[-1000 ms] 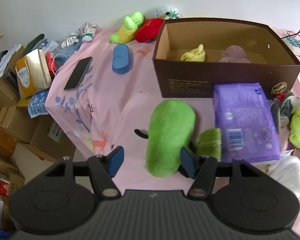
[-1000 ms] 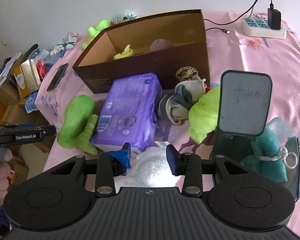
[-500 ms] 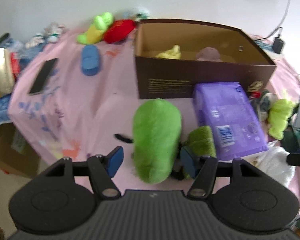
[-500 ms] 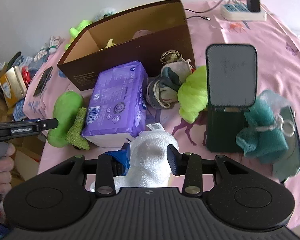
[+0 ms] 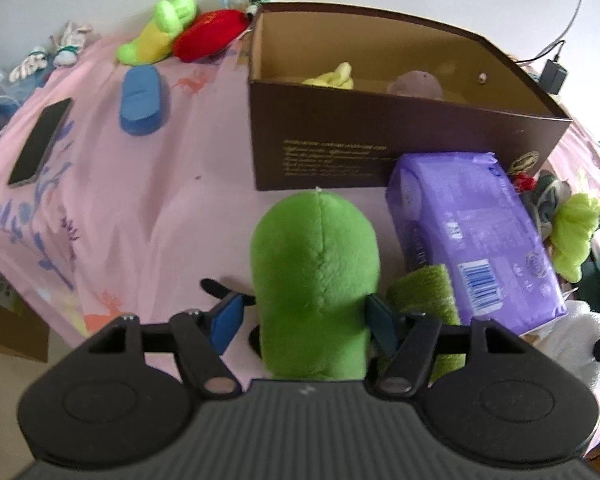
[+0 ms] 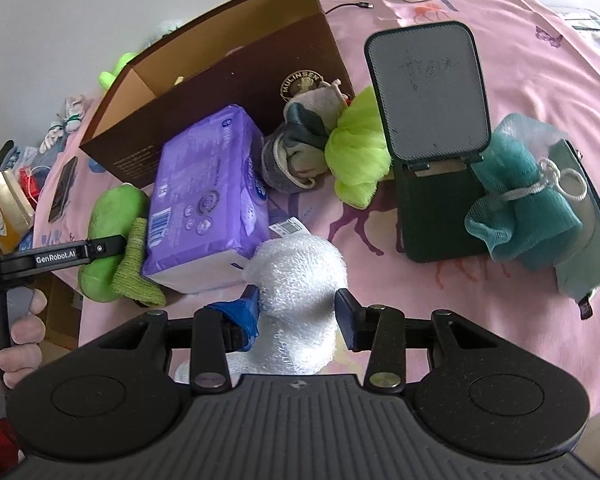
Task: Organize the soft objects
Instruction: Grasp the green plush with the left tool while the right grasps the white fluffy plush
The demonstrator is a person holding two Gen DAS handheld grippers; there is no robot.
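My left gripper (image 5: 304, 320) is open with its jaws on either side of a green plush toy (image 5: 316, 280) that lies on the pink cloth in front of a brown cardboard box (image 5: 380, 152). The right pad touches the plush; the left pad stands a little off. My right gripper (image 6: 298, 314) is open around a white fluffy towel (image 6: 296, 280), its pads at the towel's sides. The box holds a yellow soft toy (image 5: 332, 78) and a mauve one (image 5: 416, 84). The green plush also shows in the right wrist view (image 6: 112, 220).
A purple pack (image 5: 472, 232) and a green knitted piece (image 5: 424, 292) lie right of the plush. Socks (image 6: 300, 148), a lime fluffy toy (image 6: 356, 148), a dark green case (image 6: 432, 120) and a teal mesh pouch (image 6: 520, 208) lie right. A phone (image 5: 40, 140), a blue case (image 5: 142, 100), red and yellow-green toys sit far left.
Both grippers have moved forward over their objects. The green plush now sits deeper between the left jaws, and the white towel sits between the right jaws.
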